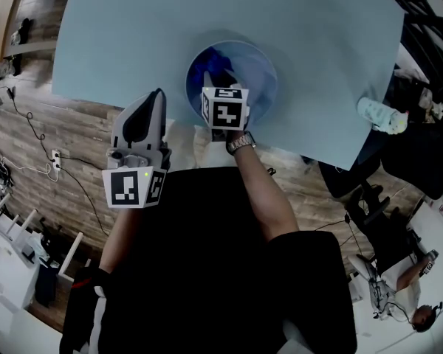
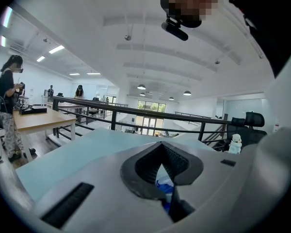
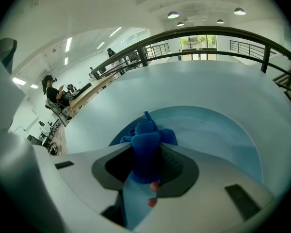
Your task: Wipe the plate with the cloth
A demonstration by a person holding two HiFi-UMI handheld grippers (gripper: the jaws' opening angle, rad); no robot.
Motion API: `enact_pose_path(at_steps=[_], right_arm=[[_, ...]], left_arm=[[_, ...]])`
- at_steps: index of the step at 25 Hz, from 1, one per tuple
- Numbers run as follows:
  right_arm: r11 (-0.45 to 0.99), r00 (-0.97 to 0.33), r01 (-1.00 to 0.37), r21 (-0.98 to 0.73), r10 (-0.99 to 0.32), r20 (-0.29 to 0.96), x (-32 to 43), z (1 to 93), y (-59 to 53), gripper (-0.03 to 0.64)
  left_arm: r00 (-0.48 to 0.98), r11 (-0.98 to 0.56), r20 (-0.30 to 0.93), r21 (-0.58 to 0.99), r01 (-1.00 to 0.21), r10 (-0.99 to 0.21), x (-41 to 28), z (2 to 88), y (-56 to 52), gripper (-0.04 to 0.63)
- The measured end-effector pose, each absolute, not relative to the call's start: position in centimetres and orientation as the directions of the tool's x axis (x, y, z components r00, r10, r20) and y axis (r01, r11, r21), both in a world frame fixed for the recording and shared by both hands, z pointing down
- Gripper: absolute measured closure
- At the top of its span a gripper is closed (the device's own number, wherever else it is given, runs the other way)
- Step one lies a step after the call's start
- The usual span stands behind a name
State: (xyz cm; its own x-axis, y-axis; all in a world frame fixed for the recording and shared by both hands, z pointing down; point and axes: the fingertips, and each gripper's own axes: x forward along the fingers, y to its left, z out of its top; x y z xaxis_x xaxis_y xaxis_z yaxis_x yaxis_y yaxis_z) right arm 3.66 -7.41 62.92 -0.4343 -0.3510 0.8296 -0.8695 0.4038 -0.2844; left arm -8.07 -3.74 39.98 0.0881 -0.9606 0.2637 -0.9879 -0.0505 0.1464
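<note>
A round blue plate (image 1: 255,80) lies on the light blue table (image 1: 118,35) near its front edge. My right gripper (image 1: 223,87) hangs over the plate's near left part, shut on a crumpled dark blue cloth (image 1: 209,68). In the right gripper view the cloth (image 3: 146,152) bulges out between the jaws, over the plate (image 3: 218,135). My left gripper (image 1: 159,94) is to the left of the plate, over the table's front edge. It is shut with nothing in it, its tips meeting (image 2: 161,144).
A small white figure (image 1: 382,114) stands at the table's right edge, also seen far right in the left gripper view (image 2: 236,143). A black railing (image 2: 136,113) runs behind the table. People stand at desks in the far left background (image 2: 7,106).
</note>
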Motion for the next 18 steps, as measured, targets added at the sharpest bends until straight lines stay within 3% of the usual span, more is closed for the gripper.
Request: enact_pose_path(at_steps=[18], right_arm=[[0.356,-0.402,-0.895,-0.27,-0.377,0.835,8.2,62.9,-6.9,0.499]], left_arm=[[0.126,-0.088,0.254,0.157,-0.984,-0.959,-4.5,39.8,-3.6,0.594]])
